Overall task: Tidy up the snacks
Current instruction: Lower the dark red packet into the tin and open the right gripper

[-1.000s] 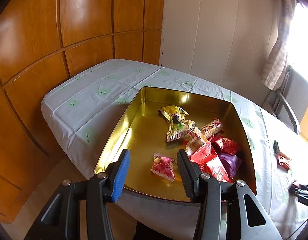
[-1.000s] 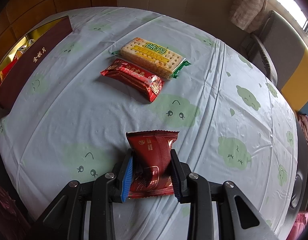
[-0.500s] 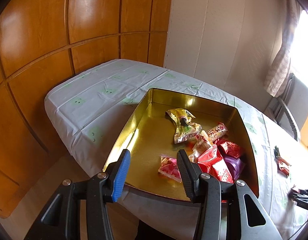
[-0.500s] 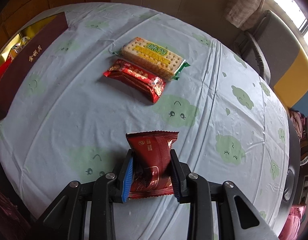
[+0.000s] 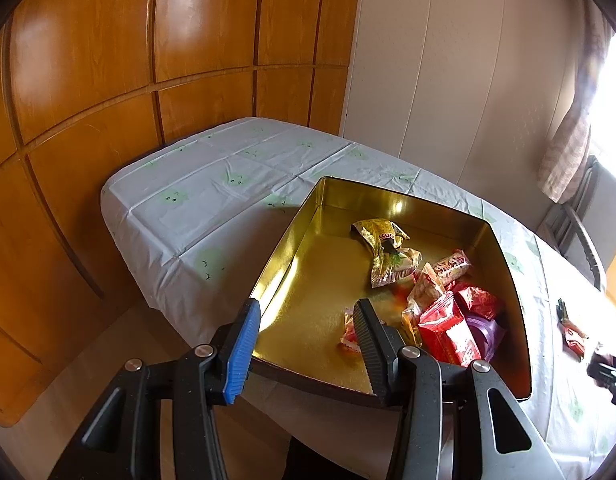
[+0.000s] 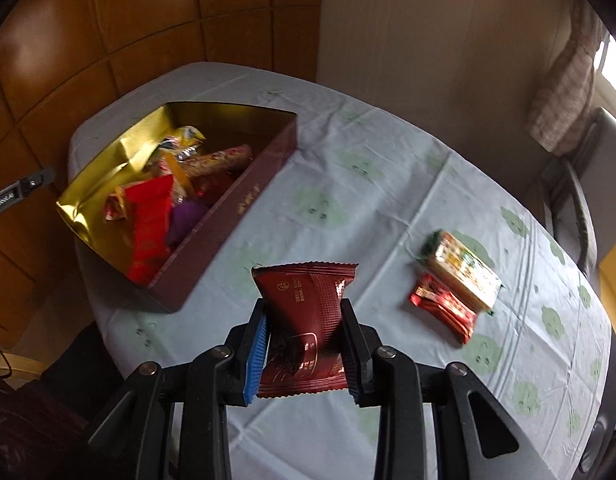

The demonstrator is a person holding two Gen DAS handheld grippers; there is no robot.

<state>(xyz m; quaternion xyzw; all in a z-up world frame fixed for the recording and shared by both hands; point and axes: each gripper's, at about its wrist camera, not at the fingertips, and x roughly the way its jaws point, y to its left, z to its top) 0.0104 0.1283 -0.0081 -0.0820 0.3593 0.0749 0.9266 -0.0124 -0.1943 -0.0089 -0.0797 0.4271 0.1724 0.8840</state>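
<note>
1. The right claw (image 6: 303,344) is squeezed tight on a dark red pack (image 6: 303,320). The pack is up in the air, above the table (image 6: 388,184).
2. The pack sticks up between the blue pad and the black pad. Its top edge is zig-zag.
3. Left of the pack sits the box (image 6: 235,204). It's gold inside & dark red outside, w/ gold letters on the side.
4. In the box are snacks: a big red pack (image 6: 147,224), a purple one (image 6: 183,220), a long one (image 6: 215,160) & more, all piled up.
5. Right of the claw, 2 snacks lie on the cloth, touching: a cracker pack (image 6: 464,272) & a red bar (image 6: 444,308).
6. The left claw (image 5: 303,332) is let go, w/ nothing in it. Its fingers stand apart over the near edge of the box (image 5: 392,200).
7. From there the snacks sit at the right side of the box: a gold pack (image 5: 384,248), red packs (image 5: 448,328), a purple one (image 5: 484,332).
8. A curtain (image 5: 568,152) hangs far right by the window.
</note>
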